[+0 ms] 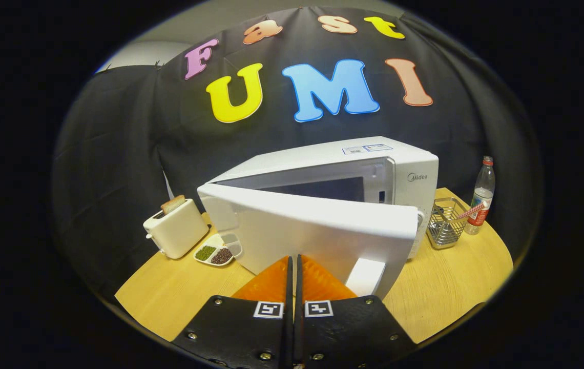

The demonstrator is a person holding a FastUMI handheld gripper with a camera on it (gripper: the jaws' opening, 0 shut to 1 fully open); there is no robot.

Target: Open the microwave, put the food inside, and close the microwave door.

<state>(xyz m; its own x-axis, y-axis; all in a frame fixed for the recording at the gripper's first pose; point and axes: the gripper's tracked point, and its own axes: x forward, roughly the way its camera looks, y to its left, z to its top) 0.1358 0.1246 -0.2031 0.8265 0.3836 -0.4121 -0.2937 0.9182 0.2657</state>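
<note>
With my gripper clenched on nothing, tips just before the microwave door, which hangs part open, I judge a skewed push may shove the oven along the table. Food inside: cannot tell.
</note>
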